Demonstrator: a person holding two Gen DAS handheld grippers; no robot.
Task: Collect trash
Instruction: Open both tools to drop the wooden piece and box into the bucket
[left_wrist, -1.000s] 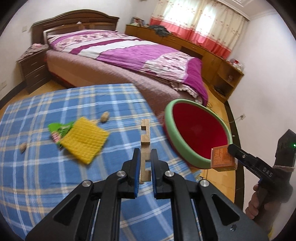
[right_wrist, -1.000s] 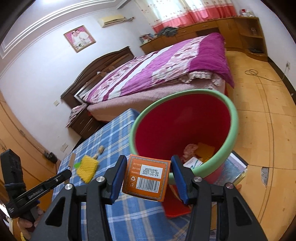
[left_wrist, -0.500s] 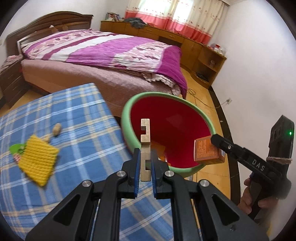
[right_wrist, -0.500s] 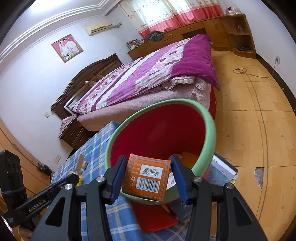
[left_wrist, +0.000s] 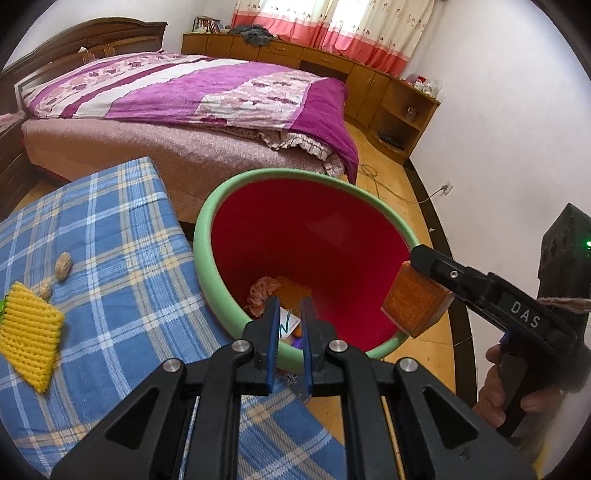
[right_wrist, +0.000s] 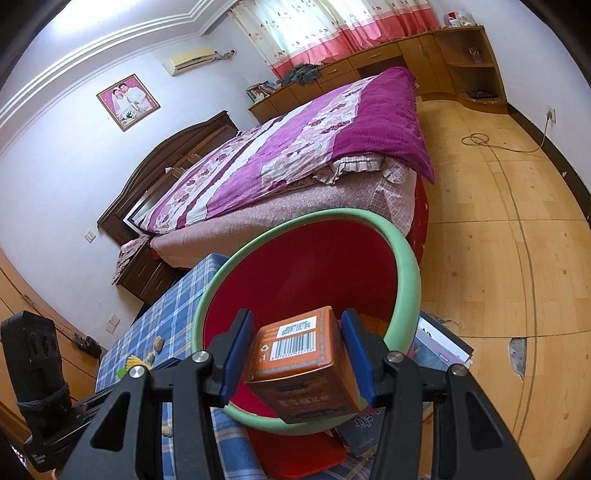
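Note:
A red bin with a green rim (left_wrist: 207, 236) stands beside the blue checked table; it also shows in the right wrist view (right_wrist: 410, 280). Several pieces of trash lie in its bottom. My left gripper (left_wrist: 289, 314) is over the bin's near rim, its jaws slightly apart with nothing between them. My right gripper (right_wrist: 297, 345) is shut on an orange carton (right_wrist: 295, 365) above the bin's near edge; the carton also shows in the left wrist view (left_wrist: 415, 299). A yellow foam net (left_wrist: 27, 328) and two peanuts (left_wrist: 62, 266) lie on the table.
The blue checked tablecloth (left_wrist: 110, 258) covers the table at left. A bed with a purple cover (left_wrist: 184, 96) stands behind the bin. Books or magazines (right_wrist: 439, 347) lie on the wooden floor under the bin's right side. A cable (right_wrist: 491, 144) runs across the floor.
The wooden piece that my left gripper held is gone from its jaws. Both grippers have moved over the bin. The carton has tipped forward in the right gripper.

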